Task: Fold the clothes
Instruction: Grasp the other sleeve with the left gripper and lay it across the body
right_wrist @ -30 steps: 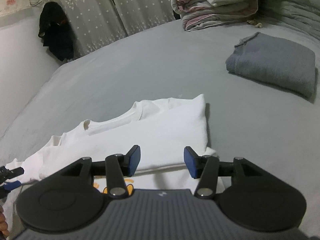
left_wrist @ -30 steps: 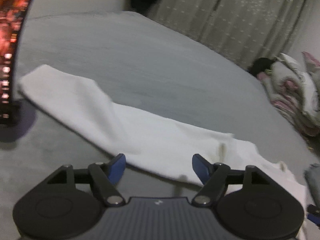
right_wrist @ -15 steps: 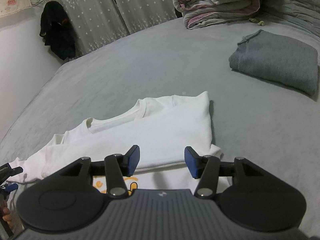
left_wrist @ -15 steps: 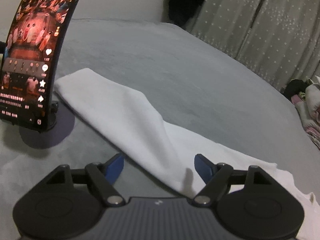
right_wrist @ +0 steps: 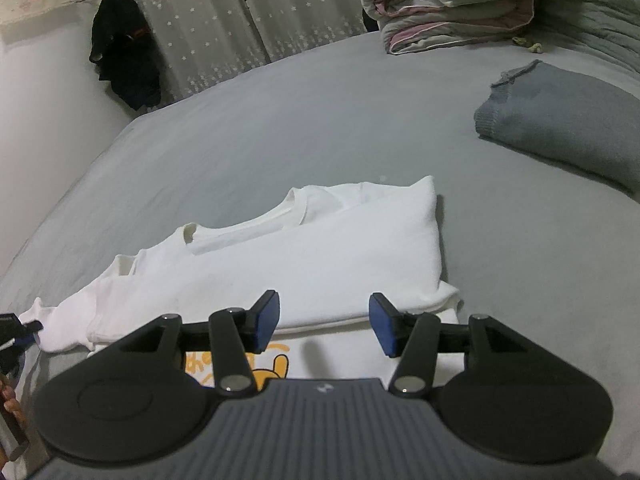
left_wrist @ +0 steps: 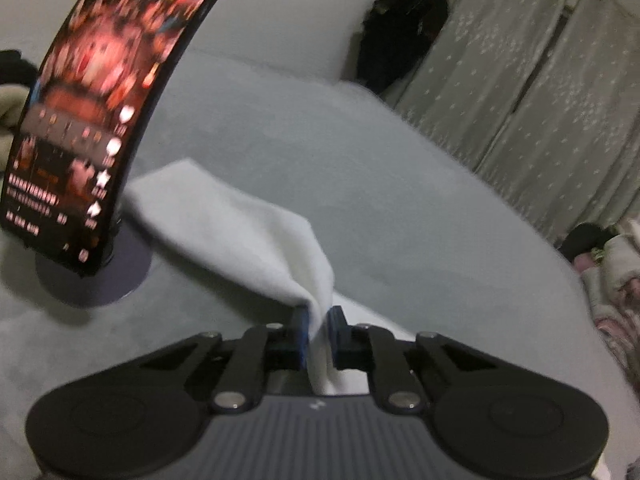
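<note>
Between your left gripper jaws, closing, white shirt sleeve's pinched; right gripper spread, empty w/ shirt ahead; next prob fold sleeve inward

Both wrist views look down close over the bed — sharing the white shirt.

Right gripper parted above white shirt on bed

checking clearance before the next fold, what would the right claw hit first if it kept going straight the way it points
Probably the folded white cotton t-shirt lying just ahead of the open right claw. The claw tilts down toward it, on the grey bed sheet, though depth is hard to judge.
</note>
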### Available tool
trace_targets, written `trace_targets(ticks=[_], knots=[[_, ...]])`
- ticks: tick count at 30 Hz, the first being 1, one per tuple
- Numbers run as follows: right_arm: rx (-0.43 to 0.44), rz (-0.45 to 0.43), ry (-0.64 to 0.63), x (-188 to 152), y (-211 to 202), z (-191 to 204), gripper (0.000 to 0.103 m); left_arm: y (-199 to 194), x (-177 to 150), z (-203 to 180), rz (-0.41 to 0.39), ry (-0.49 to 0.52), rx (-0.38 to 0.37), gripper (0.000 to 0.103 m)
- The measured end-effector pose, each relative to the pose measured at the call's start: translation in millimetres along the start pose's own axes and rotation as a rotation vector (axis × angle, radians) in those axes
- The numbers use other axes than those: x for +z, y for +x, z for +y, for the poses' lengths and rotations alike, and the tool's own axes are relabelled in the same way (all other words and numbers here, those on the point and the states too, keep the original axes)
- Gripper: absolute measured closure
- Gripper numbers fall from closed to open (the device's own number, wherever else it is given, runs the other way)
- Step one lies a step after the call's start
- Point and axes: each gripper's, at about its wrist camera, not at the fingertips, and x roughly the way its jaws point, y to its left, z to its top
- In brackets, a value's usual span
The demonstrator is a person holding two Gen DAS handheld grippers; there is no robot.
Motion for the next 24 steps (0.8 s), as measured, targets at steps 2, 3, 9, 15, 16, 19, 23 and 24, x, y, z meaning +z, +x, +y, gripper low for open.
trace_targets(ticks=[2,3,9,15,16,19,23,24], knots=[[0.002,-0.002,0.0,0.1,-0.5,1.0,0.049,-6.7,2.6,-5.3,-0.024,-0.008,-0.046,0.093],[0.004,-0.003,0.0,0.1,-0.7,1.5,0.049,-10.0,4.0,-8.3,-0.034,-0.011,-0.069,0.093],[0.01,-0.007,-0.001,0.3,-0.7,4.4,0.049,-29.4,9.2,-31.9,-0.085,-0.003,-0.256,0.093],[0.019,-0.009,0.001,0.8,-0.8,7.7,0.049,-40.3,-1.2,-57.7,-0.076,0.034,-0.418,0.093],[0.02,-0.01,0.001,1.0,-1.1,7.9,0.049,-41.2,-3.6,-60.6,-0.069,0.037,-0.44,0.093],[0.023,-0.013,0.002,1.5,-2.2,7.9,0.049,-41.2,-9.6,-75.1,-0.053,0.062,-0.502,0.093],[0.022,-0.014,0.005,2.0,-3.1,7.5,0.049,-44.2,-20.3,-91.5,-0.029,0.102,-0.587,0.093],[0.022,-0.014,0.005,2.1,-3.4,7.2,0.049,-43.6,-22.5,-95.0,-0.021,0.113,-0.605,0.093]])
